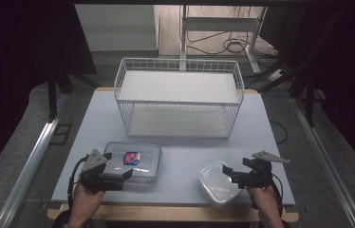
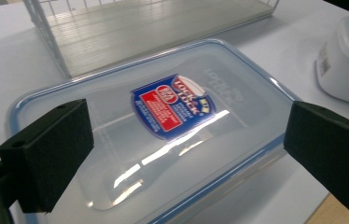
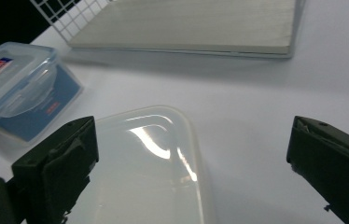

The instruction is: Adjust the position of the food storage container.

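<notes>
Nearest the person, two hands come up from the table's front edge, each with a gripper. The left gripper (image 1: 118, 175) hangs over the near left corner of a clear lidded container (image 1: 135, 161), its jaws spread wide and empty; in the left gripper view the black pads stand either side of the blue-rimmed lid (image 2: 163, 126) without touching it. A blue and red sticker (image 2: 179, 106) on that lid reads "Lock & Lock"; its smaller print is too fine to read. The right gripper (image 1: 230, 175) hovers above the near right side of a white tub (image 1: 218, 184), jaws likewise wide apart with nothing between them; in the right gripper view the tub's smooth pale top (image 3: 149, 172) lies below the pads. The tub sits close to the front edge of the table (image 1: 185, 156), and a small label on its side shows in the left gripper view, unreadable. The two containers lie well apart, with bare pale grey tabletop between them and behind them. Farther back stands a white wire rack (image 1: 179, 97) with two flat shelves, its open front facing the person, leaving narrow strips of table at either side. Beyond the table, the floor carries loose cables (image 1: 228, 46) and the legs of a white frame (image 1: 256, 42); the room's sides are dark.
</notes>
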{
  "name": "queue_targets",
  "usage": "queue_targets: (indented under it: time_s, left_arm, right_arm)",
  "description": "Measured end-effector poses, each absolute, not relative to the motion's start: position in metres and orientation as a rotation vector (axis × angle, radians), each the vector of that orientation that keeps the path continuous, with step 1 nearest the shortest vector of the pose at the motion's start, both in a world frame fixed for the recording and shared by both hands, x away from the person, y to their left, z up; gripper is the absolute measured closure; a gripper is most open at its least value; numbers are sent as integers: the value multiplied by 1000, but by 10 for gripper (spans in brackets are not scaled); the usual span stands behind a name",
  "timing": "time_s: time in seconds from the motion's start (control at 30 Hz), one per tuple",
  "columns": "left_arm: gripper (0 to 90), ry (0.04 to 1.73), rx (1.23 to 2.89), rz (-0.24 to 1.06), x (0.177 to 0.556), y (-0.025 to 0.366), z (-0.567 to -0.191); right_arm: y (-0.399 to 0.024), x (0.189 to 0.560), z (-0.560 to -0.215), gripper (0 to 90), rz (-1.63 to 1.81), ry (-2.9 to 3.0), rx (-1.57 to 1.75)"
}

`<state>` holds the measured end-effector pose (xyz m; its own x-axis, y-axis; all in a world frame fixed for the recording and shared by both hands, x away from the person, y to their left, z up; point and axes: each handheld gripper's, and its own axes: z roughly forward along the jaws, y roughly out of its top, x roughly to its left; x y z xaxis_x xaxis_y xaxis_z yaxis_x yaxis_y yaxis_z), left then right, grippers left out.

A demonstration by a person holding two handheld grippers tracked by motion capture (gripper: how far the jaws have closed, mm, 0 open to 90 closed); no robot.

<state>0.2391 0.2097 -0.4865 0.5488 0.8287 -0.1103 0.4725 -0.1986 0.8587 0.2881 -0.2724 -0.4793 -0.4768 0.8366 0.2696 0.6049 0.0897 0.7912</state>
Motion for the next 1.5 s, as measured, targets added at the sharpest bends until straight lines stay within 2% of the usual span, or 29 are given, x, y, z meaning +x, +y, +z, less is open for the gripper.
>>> queue_targets:
  time_s: [0.4,0.57,0.83,1.13,1.23,1.5]
  left_arm:
    - [32,1064,1850,495,241,213,-489]
    - [33,1065,1850,490,242,214,-490]
    - [33,1065,1863,500,242,212,-490]
    - [33,1067,1855,494,242,212,-490]
    - [33,1068,1859,493,242,213,-490]
    - [37,1071,1858,488,242,213,-490]
  right_arm:
    - [-261,287,-478,0,1237,2238,1342]
    - [-261,286,-477,76,1176,2264,1355]
    - [-252,281,-469,457,1145,2293,1236]
    - [-234,270,-454,780,1176,2347,1088]
    - [-226,270,-453,835,1185,2402,1059]
    - [-199,262,-452,886,1235,2525,993]
